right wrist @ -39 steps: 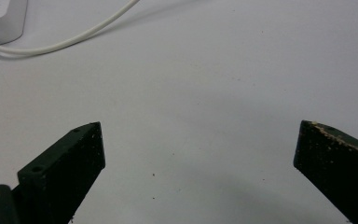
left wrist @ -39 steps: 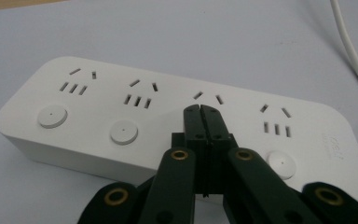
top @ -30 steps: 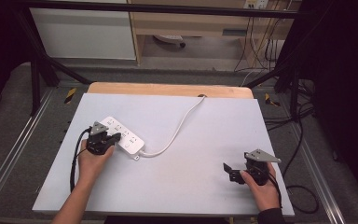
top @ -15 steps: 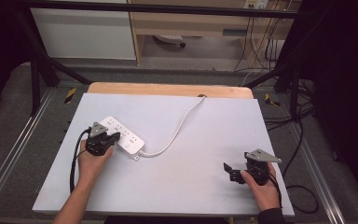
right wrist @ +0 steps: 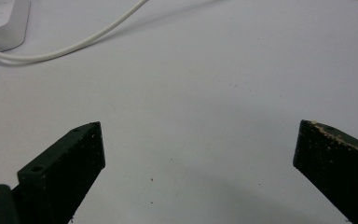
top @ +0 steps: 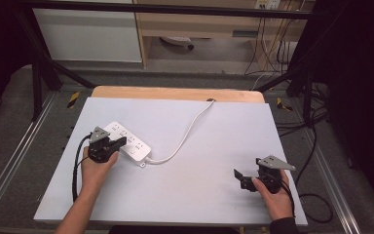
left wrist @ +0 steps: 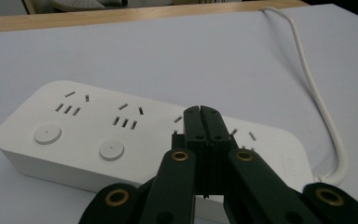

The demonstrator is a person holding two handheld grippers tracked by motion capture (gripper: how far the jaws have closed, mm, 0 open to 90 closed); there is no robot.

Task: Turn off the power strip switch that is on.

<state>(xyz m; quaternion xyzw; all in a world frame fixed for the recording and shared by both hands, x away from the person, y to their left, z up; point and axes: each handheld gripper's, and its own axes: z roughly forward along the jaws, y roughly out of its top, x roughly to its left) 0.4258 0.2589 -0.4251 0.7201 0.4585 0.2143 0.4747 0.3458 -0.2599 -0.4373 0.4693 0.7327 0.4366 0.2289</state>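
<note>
Black jaws pressed flat together, nothing between them, mark the left gripper [left wrist: 200,116], whose tips hang over the top face of the white power strip [left wrist: 98,135] in the lower middle of the left gripper view; whether they touch the plastic cannot be told. In the high view this left gripper [top: 111,144] sits left of centre, held by the person's left hand [top: 95,168], with its tips over the near end of the power strip [top: 132,141], which lies slantwise on the pale grey table [top: 199,195]. The strip's sockets and two round buttons [left wrist: 47,134] show at the left of the left gripper view. From the strip's lower right end a white cable [top: 185,136] curves up and right to the table's far edge, beside the wooden board [top: 175,93] at the upper middle of the frame. The right gripper [top: 242,178] sits at the lower right of the high view, in the right hand [top: 275,197], well apart from the strip. In the right gripper view its jaws stand wide apart around bare tabletop, the right gripper [right wrist: 198,149] empty, with the cable [right wrist: 74,44] and a corner of the strip at the upper left.
</note>
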